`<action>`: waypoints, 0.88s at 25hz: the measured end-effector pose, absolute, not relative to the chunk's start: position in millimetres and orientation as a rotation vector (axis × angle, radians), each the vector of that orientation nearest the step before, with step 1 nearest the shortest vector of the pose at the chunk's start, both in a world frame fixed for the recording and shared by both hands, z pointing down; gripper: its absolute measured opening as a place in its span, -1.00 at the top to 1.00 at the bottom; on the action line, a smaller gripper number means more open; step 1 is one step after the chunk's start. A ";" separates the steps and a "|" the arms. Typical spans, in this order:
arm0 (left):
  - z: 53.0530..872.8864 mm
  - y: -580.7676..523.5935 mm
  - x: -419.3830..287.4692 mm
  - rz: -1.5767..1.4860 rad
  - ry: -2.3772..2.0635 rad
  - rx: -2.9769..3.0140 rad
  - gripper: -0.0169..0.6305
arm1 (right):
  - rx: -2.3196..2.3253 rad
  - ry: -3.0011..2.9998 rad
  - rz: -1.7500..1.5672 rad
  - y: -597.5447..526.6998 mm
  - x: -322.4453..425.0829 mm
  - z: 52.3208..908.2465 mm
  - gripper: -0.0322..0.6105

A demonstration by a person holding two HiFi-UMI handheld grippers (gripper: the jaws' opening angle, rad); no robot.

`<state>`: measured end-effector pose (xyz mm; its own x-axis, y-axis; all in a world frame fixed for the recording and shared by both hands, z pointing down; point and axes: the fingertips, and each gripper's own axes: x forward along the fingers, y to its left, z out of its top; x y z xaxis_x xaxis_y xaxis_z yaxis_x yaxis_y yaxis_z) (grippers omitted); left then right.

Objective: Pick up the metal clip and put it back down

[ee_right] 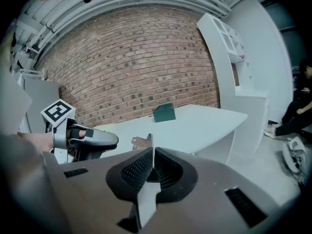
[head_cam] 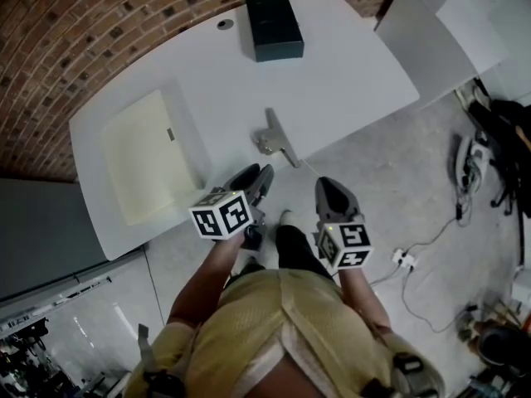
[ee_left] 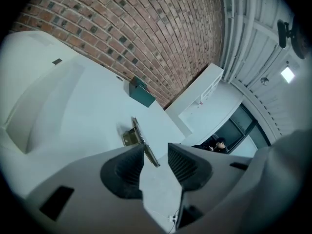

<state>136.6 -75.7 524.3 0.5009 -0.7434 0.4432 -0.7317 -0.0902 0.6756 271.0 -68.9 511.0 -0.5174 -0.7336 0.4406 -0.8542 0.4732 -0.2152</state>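
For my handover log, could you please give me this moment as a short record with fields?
surface: white table
metal clip: body lies near the table's near edge, thin arm reaching out past the edge
right gripper: jaws closed on the end of the clip's thin arm
left gripper: jaws apart, nothing between them, just left of the clip's arm
other items: dark box at the far edge; cream tray to the left
task stage: clip gripped, body apparently not lifted yet
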 end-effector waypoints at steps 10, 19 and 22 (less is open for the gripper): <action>544.9 -123.8 136.5 -0.032 -1.300 1.717 0.54 | 1.262 -2.440 0.617 -118.5 280.8 517.1 0.89; 557.2 -140.8 140.4 -0.013 -1.326 1.662 0.54 | 1.222 -2.456 0.641 -141.2 285.1 529.4 0.89; 561.7 -144.0 140.7 -0.006 -1.337 1.644 0.54 | 1.209 -2.446 0.651 -141.8 287.1 534.6 0.89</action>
